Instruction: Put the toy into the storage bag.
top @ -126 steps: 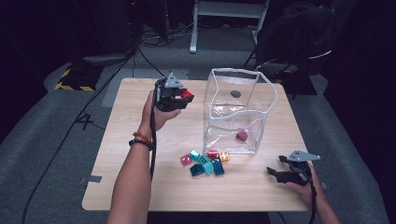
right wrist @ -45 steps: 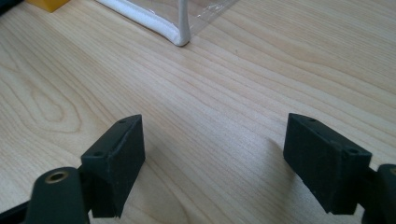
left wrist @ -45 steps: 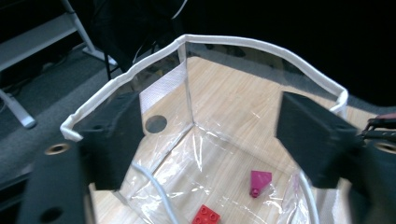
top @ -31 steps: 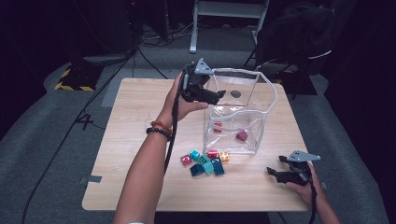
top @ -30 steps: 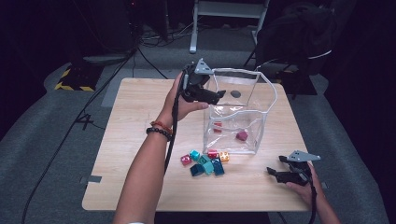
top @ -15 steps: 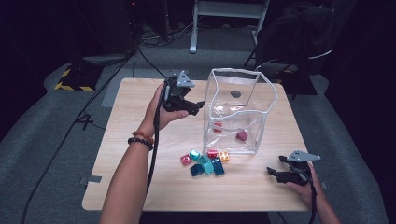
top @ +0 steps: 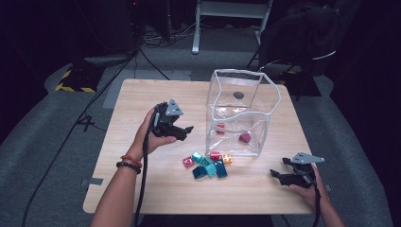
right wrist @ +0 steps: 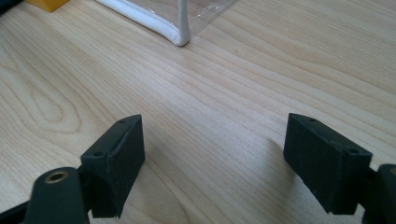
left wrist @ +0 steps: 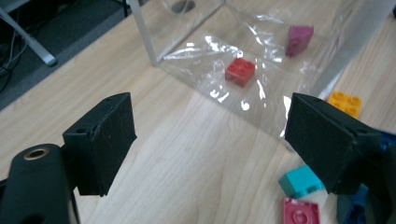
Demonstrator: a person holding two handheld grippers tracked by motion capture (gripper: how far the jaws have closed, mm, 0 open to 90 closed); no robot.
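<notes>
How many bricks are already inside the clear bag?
2: a red square plastic brick near the front-left wall, and a dark pink plastic brick further right on the floor of the clear plastic bag. None look hidden.

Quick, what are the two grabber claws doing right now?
Left gripper: open, holding nothing, near the loose bricks.
Right gripper: open, holding nothing, over the table.

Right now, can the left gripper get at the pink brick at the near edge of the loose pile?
Probably yes. The left gripper is open and empty, and the pink brick lies on bare table just ahead, outside the clear bag.
</notes>
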